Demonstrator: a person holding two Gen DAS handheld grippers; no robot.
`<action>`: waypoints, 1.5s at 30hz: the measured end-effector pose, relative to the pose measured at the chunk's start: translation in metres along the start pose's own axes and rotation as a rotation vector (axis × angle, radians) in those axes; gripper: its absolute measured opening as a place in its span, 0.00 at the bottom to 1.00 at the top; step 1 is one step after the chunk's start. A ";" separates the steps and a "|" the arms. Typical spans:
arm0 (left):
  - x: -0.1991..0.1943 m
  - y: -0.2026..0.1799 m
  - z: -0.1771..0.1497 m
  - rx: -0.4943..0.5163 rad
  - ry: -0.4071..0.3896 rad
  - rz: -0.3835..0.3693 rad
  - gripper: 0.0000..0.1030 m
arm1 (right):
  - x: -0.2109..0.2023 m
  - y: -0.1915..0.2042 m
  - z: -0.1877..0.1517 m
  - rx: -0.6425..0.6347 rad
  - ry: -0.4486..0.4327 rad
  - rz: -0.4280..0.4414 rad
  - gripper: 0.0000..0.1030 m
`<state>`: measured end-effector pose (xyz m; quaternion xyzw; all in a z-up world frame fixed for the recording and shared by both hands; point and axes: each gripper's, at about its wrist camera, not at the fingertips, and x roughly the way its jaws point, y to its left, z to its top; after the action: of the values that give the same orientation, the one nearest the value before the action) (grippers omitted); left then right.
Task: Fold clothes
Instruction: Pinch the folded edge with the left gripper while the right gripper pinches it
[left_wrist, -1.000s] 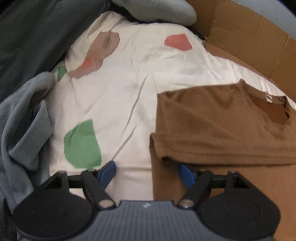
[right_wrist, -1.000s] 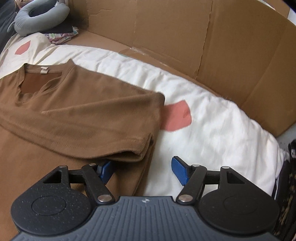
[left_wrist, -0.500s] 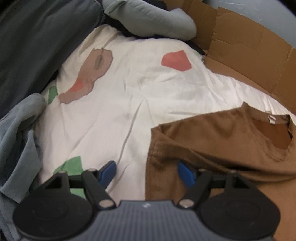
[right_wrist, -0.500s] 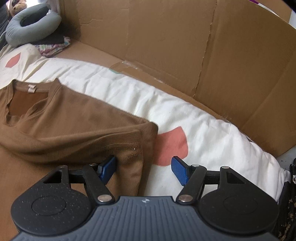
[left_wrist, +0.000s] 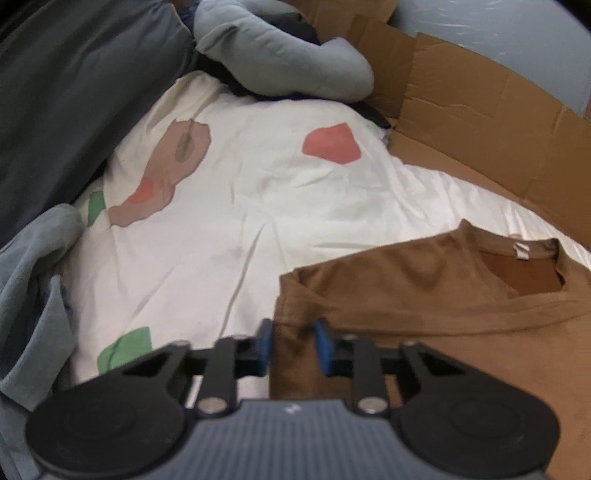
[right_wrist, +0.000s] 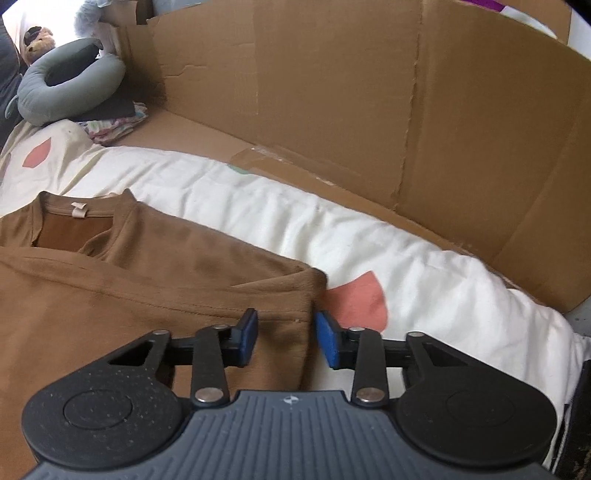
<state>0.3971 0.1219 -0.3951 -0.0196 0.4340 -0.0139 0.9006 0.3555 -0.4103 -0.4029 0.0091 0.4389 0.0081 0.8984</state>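
Note:
A brown T-shirt (left_wrist: 424, 295) lies on the white bedsheet (left_wrist: 229, 236), its sleeves folded in and its collar label facing up. In the left wrist view my left gripper (left_wrist: 293, 345) is closing, and its blue pads pinch the shirt's left folded edge. The right wrist view shows the same T-shirt (right_wrist: 129, 288) from the other side. My right gripper (right_wrist: 286, 338) is also closing, with the shirt's right folded edge between its jaws. Its right pad (right_wrist: 327, 341) still stands just off the cloth.
Cardboard walls (right_wrist: 332, 92) stand along the sheet's far side. A grey neck pillow (right_wrist: 62, 92) and folded clothes (right_wrist: 114, 122) lie at the far corner. Grey-blue fabric (left_wrist: 33, 295) is heaped at the left, and a dark cover (left_wrist: 74, 92) lies beyond it.
Both grippers have narrowed from wide open around the shirt's folded side edges, the left one much more. Both views have tilted up, so the shirt sits lower in frame.

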 end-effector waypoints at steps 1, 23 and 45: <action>-0.002 -0.001 0.000 0.006 -0.003 0.000 0.16 | 0.000 0.001 0.000 -0.003 0.000 -0.004 0.33; -0.073 -0.010 0.020 -0.005 -0.157 -0.016 0.05 | -0.054 0.002 0.010 0.003 -0.149 -0.044 0.02; -0.042 -0.004 0.069 0.044 -0.140 0.018 0.05 | -0.036 -0.006 0.059 -0.023 -0.180 -0.078 0.02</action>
<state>0.4246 0.1217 -0.3194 0.0033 0.3696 -0.0139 0.9291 0.3798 -0.4176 -0.3384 -0.0178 0.3561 -0.0227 0.9340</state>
